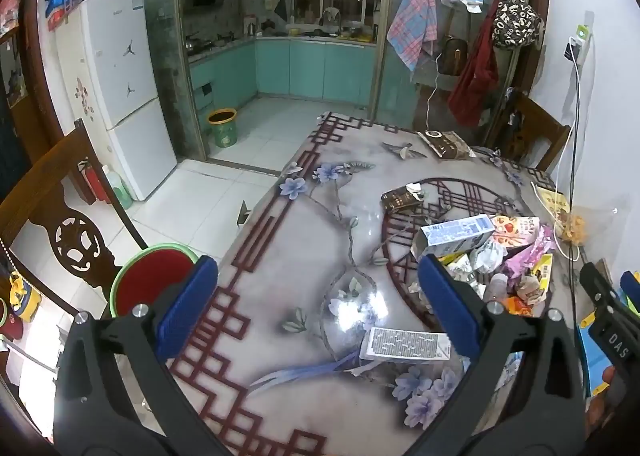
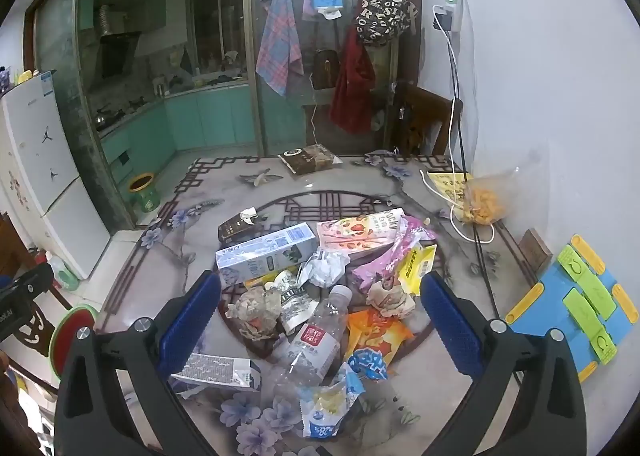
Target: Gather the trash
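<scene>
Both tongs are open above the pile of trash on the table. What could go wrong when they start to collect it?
1. The clear plastic bottle with the red label lies on its side in the pile, so it may roll or slip.
2. The white charging cable lies beside the clear bag of orange snacks; the right tongs could snag it.

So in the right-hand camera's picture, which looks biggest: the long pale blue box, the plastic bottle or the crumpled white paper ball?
1. long pale blue box
2. plastic bottle, nearly alike; it lies nearer the camera
3. crumpled white paper ball
</scene>
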The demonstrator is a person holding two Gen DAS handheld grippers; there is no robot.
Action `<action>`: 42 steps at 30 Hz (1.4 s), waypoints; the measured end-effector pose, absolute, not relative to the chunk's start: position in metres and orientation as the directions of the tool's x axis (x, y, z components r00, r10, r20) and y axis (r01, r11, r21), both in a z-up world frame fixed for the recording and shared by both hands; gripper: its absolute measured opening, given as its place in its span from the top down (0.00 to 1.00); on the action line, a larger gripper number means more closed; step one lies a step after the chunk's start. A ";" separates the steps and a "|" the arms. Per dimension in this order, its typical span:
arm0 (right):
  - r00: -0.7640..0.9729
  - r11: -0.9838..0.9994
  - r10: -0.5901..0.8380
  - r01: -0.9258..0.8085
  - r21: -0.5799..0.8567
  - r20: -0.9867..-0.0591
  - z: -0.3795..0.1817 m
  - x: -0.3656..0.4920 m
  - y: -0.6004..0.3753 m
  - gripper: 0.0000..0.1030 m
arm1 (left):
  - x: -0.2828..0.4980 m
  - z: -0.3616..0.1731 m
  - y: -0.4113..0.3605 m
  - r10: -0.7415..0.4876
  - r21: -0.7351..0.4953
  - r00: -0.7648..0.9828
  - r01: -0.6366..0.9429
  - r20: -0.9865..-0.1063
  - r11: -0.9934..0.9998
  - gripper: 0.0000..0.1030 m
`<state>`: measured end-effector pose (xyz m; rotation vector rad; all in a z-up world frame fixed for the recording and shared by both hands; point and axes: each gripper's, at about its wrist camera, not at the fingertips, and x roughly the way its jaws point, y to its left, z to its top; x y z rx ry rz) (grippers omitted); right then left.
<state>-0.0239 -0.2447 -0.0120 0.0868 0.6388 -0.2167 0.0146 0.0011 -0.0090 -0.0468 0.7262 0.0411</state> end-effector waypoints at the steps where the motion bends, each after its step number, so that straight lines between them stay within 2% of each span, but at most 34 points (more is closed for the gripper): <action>1: 0.781 0.973 -0.173 0.228 0.016 -0.600 -0.018 -0.023 -0.248 0.07 | 0.016 -0.009 -0.002 0.025 -0.022 0.748 -0.054 -0.663 0.998 0.04; 10: 0.780 0.973 -0.173 0.229 0.016 -0.602 -0.020 -0.023 -0.253 0.07 | 0.017 -0.005 -0.007 0.050 0.005 0.763 -0.061 -0.645 0.998 0.04; 42: 0.745 0.966 -0.218 0.256 -0.030 -0.631 -0.022 -0.004 -0.256 0.07 | 0.043 -0.024 -0.010 0.043 0.011 0.711 -0.050 -0.702 0.999 0.04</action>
